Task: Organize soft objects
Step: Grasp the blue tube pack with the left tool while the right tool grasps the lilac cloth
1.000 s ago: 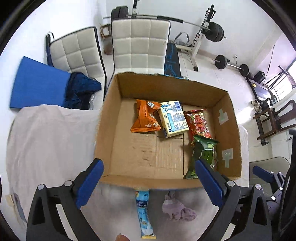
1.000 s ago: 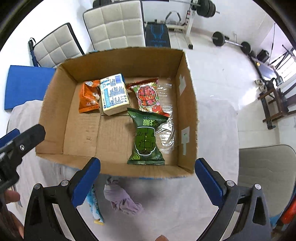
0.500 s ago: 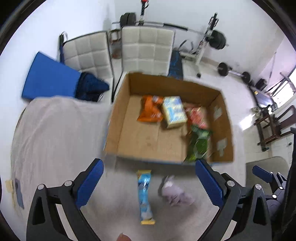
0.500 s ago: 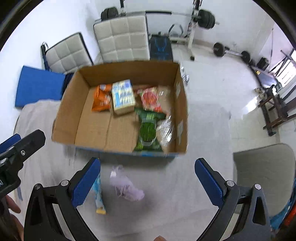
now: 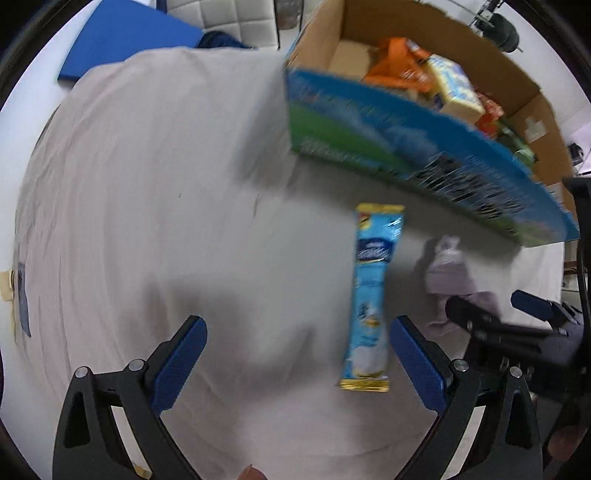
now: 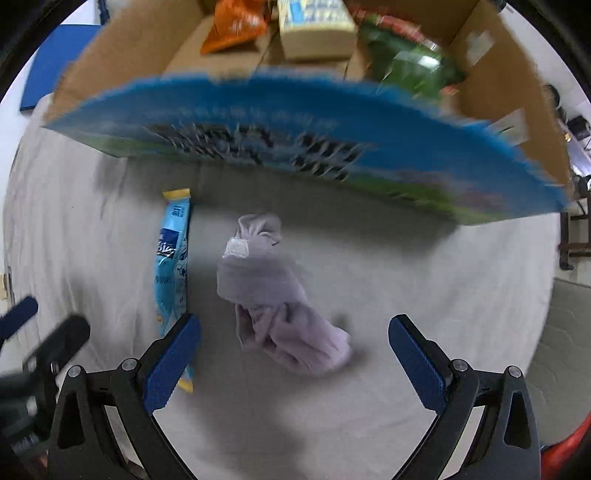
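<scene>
A crumpled lilac cloth lies on the grey-white bedsheet, just ahead of my open right gripper; it also shows in the left wrist view. A long light-blue snack packet lies lengthwise beside the cloth, close to the right finger of my open, empty left gripper; it also shows in the right wrist view. Behind both stands a cardboard box with a blue-green printed front wall, holding an orange packet, a pale yellow box and a green packet.
The sheet spreads wide to the left of the box. A blue mat and white padded chairs stand beyond the bed. The right gripper's body shows at the left view's right edge.
Both grippers have dropped low and forward toward the sheet, so the box's front wall now looms large. The cloth and the blue packet are much closer. Both grippers stay open.
</scene>
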Available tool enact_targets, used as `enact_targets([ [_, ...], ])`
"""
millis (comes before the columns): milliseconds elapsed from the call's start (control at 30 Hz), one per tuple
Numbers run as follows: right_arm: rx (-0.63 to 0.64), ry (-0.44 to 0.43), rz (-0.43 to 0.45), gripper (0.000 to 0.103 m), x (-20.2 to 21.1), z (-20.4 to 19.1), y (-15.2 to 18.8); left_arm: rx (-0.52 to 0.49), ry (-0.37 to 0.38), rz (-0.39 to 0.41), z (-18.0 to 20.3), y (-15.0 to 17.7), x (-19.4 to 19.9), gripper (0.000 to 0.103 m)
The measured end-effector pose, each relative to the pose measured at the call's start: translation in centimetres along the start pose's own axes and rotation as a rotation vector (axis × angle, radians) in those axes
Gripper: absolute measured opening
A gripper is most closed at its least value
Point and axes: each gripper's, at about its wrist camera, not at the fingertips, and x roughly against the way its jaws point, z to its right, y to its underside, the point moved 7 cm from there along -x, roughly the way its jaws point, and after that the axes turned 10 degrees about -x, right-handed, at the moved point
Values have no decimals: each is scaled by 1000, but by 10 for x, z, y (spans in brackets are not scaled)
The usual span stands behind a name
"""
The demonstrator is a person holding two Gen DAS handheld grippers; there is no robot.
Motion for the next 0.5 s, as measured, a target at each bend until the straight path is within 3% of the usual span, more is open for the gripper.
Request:
enact_targets([
  [67, -18, 4, -23, 94, -15, -2, -2, 2, -8, -5, -2, 0, -6, 102],
  [133, -16, 17, -54, 73, -26, -4, 0, -1, -15, -8, -2, -1, -11, 102],
  [167, -16, 21, -71, 54, -32, -3, 3, -3, -14, -7, -4, 0, -12, 102],
  [200, -20, 8, -86, 50, -35, -3, 5, -7, -17, -7, -3, -1, -14, 102],
  [300, -62, 6, -88, 43, -34, 8, 16, -29, -15, -13, 4, -2, -19, 102],
  [500, -223, -12, -110, 43, -31, 61, 47, -75, 48, -66, 36, -7, -43, 102],
])
